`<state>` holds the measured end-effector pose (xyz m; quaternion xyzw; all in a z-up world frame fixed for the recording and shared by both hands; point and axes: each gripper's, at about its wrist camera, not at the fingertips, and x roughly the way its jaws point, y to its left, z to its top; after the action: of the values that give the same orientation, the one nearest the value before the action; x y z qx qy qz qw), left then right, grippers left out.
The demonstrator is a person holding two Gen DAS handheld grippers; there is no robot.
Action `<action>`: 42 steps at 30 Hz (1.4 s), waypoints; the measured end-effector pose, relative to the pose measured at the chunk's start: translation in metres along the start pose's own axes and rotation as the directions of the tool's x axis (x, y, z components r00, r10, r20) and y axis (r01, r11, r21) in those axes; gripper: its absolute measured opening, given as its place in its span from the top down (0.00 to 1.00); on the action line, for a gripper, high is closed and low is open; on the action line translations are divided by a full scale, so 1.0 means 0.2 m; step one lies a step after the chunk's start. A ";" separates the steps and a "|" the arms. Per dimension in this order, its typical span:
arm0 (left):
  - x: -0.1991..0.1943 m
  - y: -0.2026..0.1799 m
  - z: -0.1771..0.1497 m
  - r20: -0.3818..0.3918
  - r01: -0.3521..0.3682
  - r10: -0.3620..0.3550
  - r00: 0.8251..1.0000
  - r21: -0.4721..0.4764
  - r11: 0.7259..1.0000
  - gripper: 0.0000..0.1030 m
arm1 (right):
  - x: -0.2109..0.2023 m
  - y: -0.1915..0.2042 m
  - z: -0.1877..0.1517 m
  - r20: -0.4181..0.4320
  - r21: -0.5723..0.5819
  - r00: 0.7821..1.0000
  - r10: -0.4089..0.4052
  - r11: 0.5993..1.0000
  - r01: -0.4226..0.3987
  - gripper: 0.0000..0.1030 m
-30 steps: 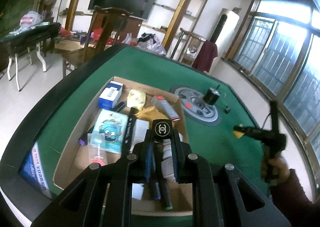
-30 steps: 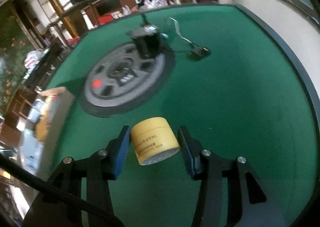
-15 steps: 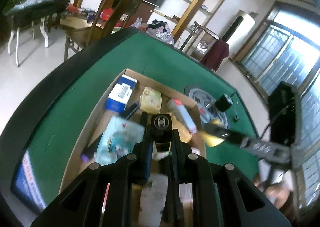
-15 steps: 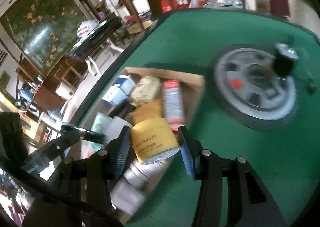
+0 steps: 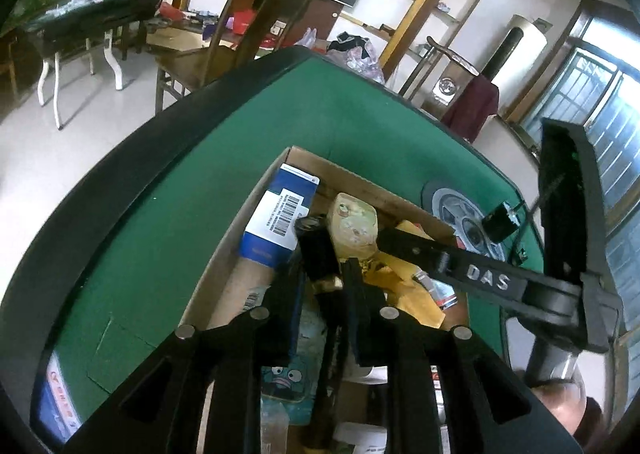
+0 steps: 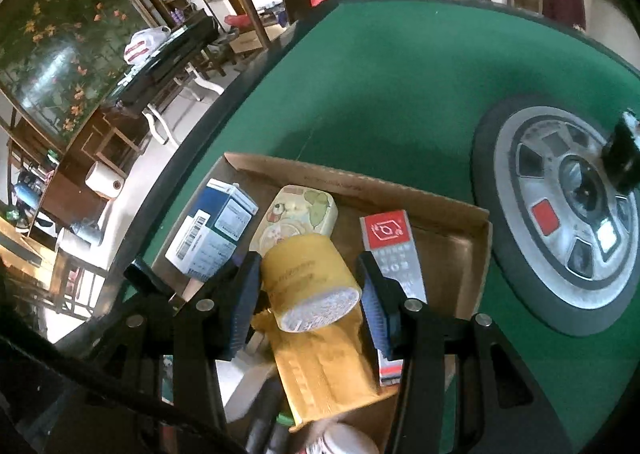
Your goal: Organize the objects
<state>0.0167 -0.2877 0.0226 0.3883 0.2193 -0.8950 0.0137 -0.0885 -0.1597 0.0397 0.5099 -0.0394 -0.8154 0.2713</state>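
Observation:
An open cardboard box [image 5: 360, 180] [image 6: 360, 184] of small goods lies on the green felt table. My left gripper [image 5: 325, 273] is low inside it and its jaws are opening. A black tube with a gold band [image 5: 318, 250] lies tilted between them, loose from the pads. My right gripper [image 6: 308, 274] is shut on a yellow jar [image 6: 308, 282], held on its side just over the box's contents. Its black finger [image 5: 420, 252] crosses the left wrist view from the right.
The box holds a blue-white carton [image 6: 216, 230], a pale picture tin [image 6: 300, 214], a red-grey pack [image 6: 388, 238], a yellow pouch [image 6: 320, 370] and a cartoon packet [image 5: 284, 374]. A grey wheel-like disc [image 6: 560, 214] with a small black object [image 6: 622, 158] lies to the right.
My right gripper carried the yellow jar from the bare felt by the disc to above the box. My left gripper sank into the box, and its black tube tipped over as the jaws widened.

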 end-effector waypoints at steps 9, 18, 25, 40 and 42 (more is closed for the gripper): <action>-0.26 -0.12 -0.12 0.199 -0.177 0.159 0.967 0.077 0.981 0.31 | -0.10 -0.02 -0.07 0.031 0.027 0.999 0.032 0.999 -0.033 0.48; -0.52 -0.23 -0.24 0.386 -0.385 0.347 0.855 0.023 0.923 0.10 | -0.38 -0.02 -0.27 0.157 -0.003 0.988 0.010 1.000 -0.010 0.41; -0.67 -0.28 -0.33 0.465 -0.408 0.371 0.803 -0.025 0.913 0.01 | -0.55 -0.01 -0.49 0.250 -0.050 0.968 -0.031 0.998 0.045 0.36; -0.65 -0.30 -0.47 0.390 -0.434 0.416 0.821 -0.047 0.900 0.01 | -0.65 0.03 -0.79 0.336 -0.148 0.933 -0.125 0.972 0.184 0.36; -0.64 -0.31 -0.48 0.390 -0.467 0.445 0.806 -0.043 0.883 0.01 | -0.65 0.04 -0.80 0.338 -0.160 0.932 -0.129 0.968 0.192 0.36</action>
<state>0.1610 -0.2116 0.0787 0.2443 0.0877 -0.9300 0.2604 0.0945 -0.0704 0.0722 0.3416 0.0367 -0.9077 0.2409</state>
